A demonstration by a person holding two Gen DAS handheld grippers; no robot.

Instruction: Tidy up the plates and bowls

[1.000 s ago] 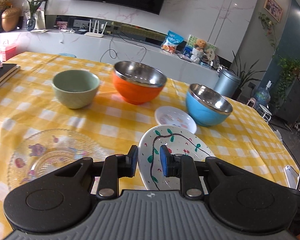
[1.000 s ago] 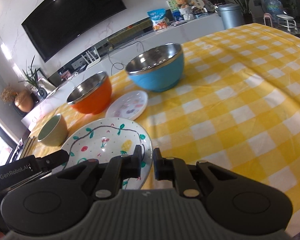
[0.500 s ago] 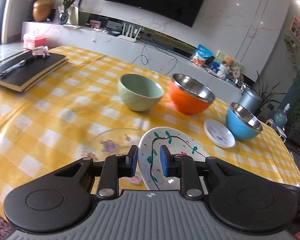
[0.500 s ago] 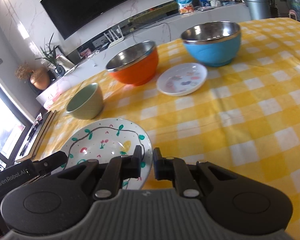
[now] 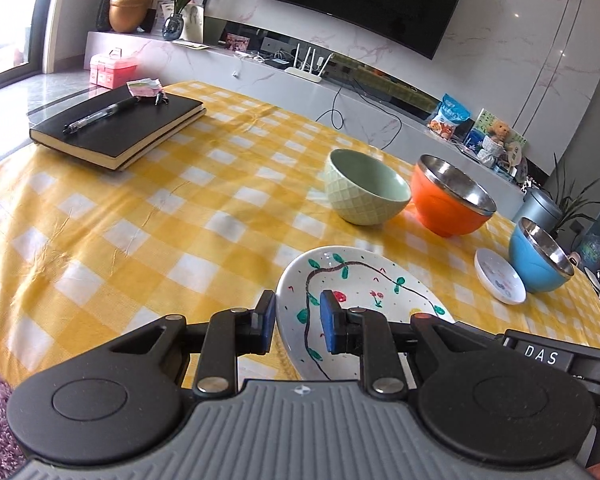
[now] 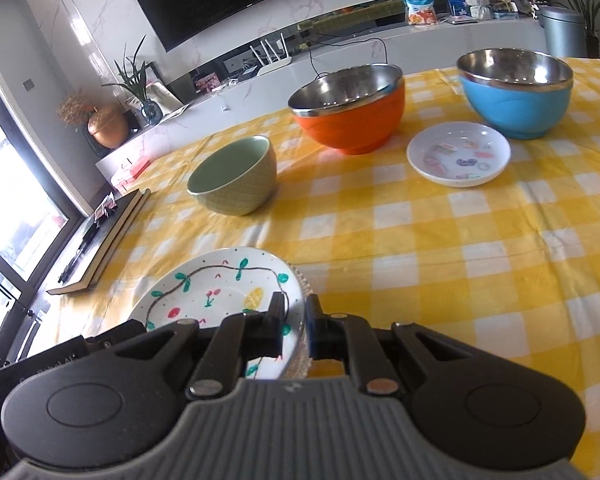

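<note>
Both grippers hold the painted plate [image 5: 364, 292] by its rim, one on each side. Left gripper [image 5: 298, 322]: blue pads sit either side of the plate's near-left edge, jaws narrowed and clamped on it. Right gripper [image 6: 294, 328]: jaws nearly together, pinching the plate's right edge. In the right wrist view a ribbed clear glass plate [image 6: 302, 300] shows just under and beside the painted plate's rim at the jaws; cannot tell whether the right jaws also catch that glass edge.

Plate position: low over the near edge of the table [image 5: 148, 216] with its yellow check cloth, tilted a little. Cannot tell from either view whether it rests fully on the glass plate or is carried just above it.

Other crockery, all well apart from the plate: green bowl [image 5: 366, 188], orange bowl [image 5: 452, 200] just beside it, small white dish [image 5: 500, 282] touching or nearly touching the blue bowl [image 5: 540, 258]. Black notebook [image 5: 118, 128] with a pen at the far left corner.

Handling judgement:
- Painted plate looks glazed ceramic: stiff, moderately heavy, slick, will chip if dropped or knocked
- Rim is thin and sloped, so pads could slide outward; a two-sided rim grip is the sound choice
- Keep both sides level; uneven lift would twist the plate out of one pad
- Glass plate underneath is likewise brittle; set down gently, no sliding
- Steel-lined bowls look tougher; take those by the rim wall
</note>
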